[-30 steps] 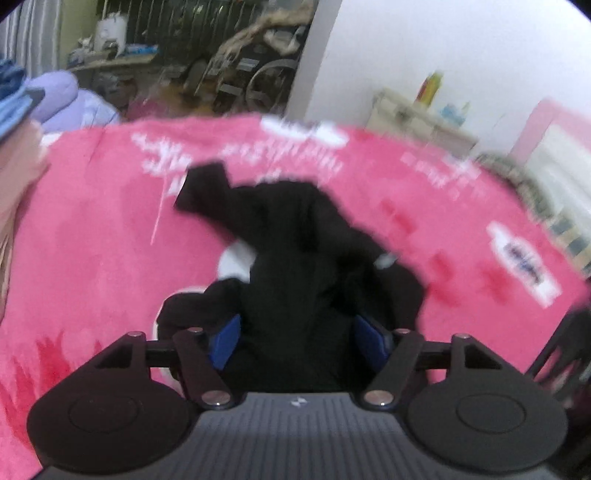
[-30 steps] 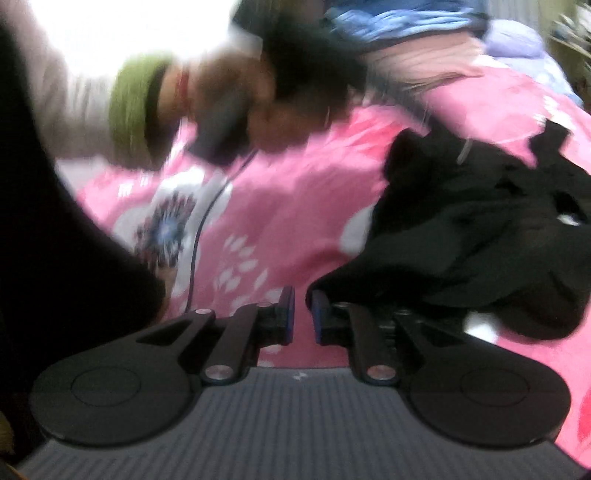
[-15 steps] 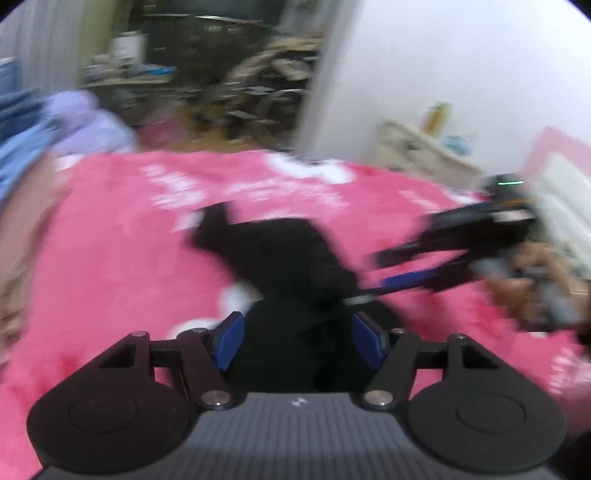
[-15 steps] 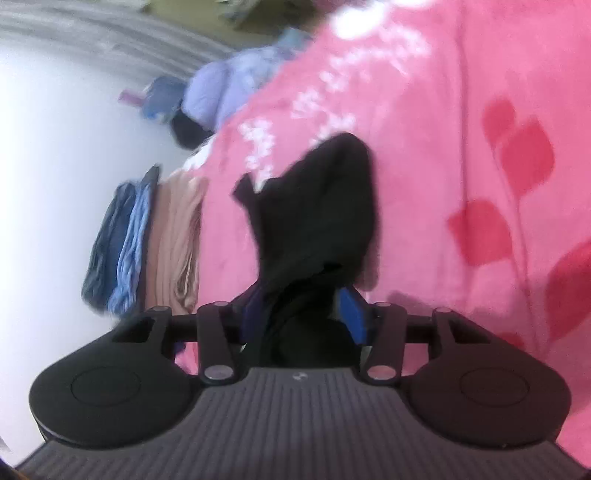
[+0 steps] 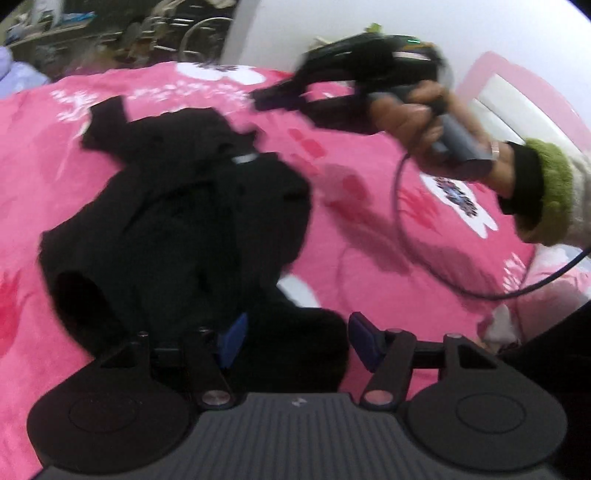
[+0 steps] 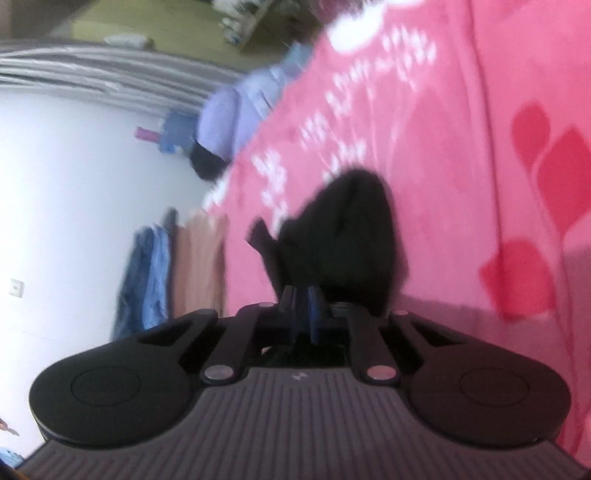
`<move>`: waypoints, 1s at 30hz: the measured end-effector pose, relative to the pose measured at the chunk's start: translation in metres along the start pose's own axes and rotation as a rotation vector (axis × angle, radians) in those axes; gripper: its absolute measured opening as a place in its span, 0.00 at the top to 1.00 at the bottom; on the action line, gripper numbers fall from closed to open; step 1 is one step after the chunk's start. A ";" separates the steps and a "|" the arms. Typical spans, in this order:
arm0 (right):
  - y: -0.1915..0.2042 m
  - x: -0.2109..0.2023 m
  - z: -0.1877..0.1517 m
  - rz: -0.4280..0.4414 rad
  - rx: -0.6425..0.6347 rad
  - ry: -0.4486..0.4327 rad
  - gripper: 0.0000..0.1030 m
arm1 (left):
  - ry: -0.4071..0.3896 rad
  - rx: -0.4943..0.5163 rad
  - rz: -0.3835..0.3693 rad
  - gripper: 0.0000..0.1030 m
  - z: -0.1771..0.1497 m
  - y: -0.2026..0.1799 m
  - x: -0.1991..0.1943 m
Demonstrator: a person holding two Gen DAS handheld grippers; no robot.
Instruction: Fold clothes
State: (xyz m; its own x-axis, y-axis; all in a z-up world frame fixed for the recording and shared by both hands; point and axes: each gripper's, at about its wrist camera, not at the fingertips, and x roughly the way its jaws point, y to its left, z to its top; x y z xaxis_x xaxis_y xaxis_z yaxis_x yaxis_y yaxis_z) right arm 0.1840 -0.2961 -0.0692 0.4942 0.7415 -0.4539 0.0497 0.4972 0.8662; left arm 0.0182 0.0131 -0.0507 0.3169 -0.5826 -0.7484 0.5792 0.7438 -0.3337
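A crumpled black garment (image 5: 184, 206) lies on a pink blanket (image 5: 369, 229). My left gripper (image 5: 295, 332) is low over its near edge; the jaws are closing with black cloth between the blue pads (image 5: 364, 338), and a gap shows beside the right pad. A hand (image 5: 417, 122) holds my right gripper (image 5: 266, 99) at the garment's far side. In the right wrist view that gripper (image 6: 304, 291) is rolled on its side and shut, the pads pinching an edge of the black garment (image 6: 351, 229), which rises in a hump just beyond.
A cable (image 5: 399, 206) loops down from the right gripper's handle over the blanket. A stack of folded blue and tan clothes (image 6: 177, 266) and a lilac pillow (image 6: 236, 110) sit at the bed's far edge. A pink headboard (image 5: 517, 99) and a cluttered room corner (image 5: 147, 33) lie beyond.
The right gripper swung across, rolled onto its side, opened around the black cloth and then shut on it. The left gripper tipped down towards the garment, and the right hand came into its view.
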 end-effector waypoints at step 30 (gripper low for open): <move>-0.028 0.038 0.010 -0.080 0.133 0.099 0.85 | -0.051 0.141 0.252 0.32 0.008 -0.028 -0.008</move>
State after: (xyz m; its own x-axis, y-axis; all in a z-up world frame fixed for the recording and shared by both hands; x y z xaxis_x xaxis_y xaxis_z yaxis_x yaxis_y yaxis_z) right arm 0.2104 -0.2867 -0.1085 0.3965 0.7457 -0.5354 0.2033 0.4974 0.8434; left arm 0.0055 -0.0059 -0.0302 0.4992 -0.4036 -0.7667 0.5748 0.8164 -0.0555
